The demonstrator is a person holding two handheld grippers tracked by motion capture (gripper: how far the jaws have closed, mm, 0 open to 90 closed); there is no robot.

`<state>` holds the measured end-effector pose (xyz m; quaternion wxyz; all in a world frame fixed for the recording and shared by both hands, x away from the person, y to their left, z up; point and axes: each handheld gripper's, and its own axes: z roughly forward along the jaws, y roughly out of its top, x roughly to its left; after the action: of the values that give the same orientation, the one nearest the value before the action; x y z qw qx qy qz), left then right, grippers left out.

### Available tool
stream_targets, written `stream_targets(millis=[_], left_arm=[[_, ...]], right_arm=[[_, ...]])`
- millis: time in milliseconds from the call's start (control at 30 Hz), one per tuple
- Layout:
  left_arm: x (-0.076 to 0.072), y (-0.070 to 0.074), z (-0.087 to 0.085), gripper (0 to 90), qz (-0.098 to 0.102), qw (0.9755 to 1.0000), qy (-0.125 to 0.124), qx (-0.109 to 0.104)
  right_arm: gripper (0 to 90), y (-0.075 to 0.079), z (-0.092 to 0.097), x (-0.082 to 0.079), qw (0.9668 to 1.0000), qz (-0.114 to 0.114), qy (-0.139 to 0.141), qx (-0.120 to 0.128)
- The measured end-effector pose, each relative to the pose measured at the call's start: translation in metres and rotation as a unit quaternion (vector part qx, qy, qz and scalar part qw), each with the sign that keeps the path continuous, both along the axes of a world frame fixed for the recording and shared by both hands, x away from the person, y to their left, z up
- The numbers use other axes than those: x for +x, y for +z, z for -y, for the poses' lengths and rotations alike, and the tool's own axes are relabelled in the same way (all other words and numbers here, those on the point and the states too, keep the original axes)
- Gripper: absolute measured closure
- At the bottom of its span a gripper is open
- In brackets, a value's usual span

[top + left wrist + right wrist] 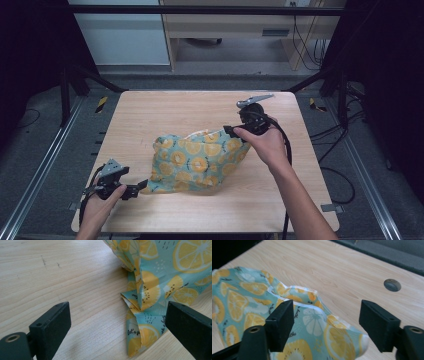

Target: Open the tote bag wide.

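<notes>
— Across the middle of the table [150, 107] lies the cloth bag [197, 160], blue-green with lemon slices, bunched up and raised at its far right end, its long axis slanting from the near left corner up to the far right

— Which corner sits closer to a claw?

— Both ends have one. At the near left, the bag's folded corner [140, 315] lies flat on the wood between the jaws of the left gripper [117, 322], nearer its right jaw, and those jaws stand wide apart, released, pressing on nothing

— And the other end?

— At the far right, the right gripper [327, 322] hovers over the bag's white-edged rim [294, 290]. Its jaws are spread too; fabric bulges up between them, yet neither pad seems to pinch it, so I judge it let go rather than holding

— So what does the coming move hinge on?

— My guess: the left corner lies straight ahead of the left gripper [131, 190], almost inside its mouth, so closing there looks the shortest step. The right hand [267, 145] is higher and would need to come down onto the rim

— Any risk?

— The folds at the left corner are layered; a pinch might catch only the top ply
</notes>
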<state>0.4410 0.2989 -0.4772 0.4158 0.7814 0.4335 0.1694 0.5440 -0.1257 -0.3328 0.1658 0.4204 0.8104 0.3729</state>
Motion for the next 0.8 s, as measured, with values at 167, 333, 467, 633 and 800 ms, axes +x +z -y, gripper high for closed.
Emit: stream_targets(millis=[167,333,467,633,800], left_arm=[[0.0,0.001,0.001,6.2,0.004,1.0,-0.002,0.003],[-0.001,0.002,0.002,6.2,0.006,1.0,-0.006,0.006],[-0.004,0.007,0.005,6.3,0.014,0.9998,-0.015,0.007],[-0.011,0.021,0.01,7.6,0.036,0.9992,-0.016,0.008],[-0.013,0.036,0.015,10.4,0.054,0.9983,-0.021,0.009]], right_arm=[[22.6,-0.012,-0.009,0.007,0.9996,-0.024,0.003,-0.016],[58.3,-0.018,-0.01,-0.001,0.9978,-0.059,0.031,-0.005],[86.4,-0.017,-0.01,-0.01,0.9975,-0.039,0.059,-0.01],[90.0,-0.004,-0.009,-0.024,0.9974,0.01,0.069,0.015],[90.0,0.012,-0.006,-0.041,0.9944,0.052,0.078,0.05]])
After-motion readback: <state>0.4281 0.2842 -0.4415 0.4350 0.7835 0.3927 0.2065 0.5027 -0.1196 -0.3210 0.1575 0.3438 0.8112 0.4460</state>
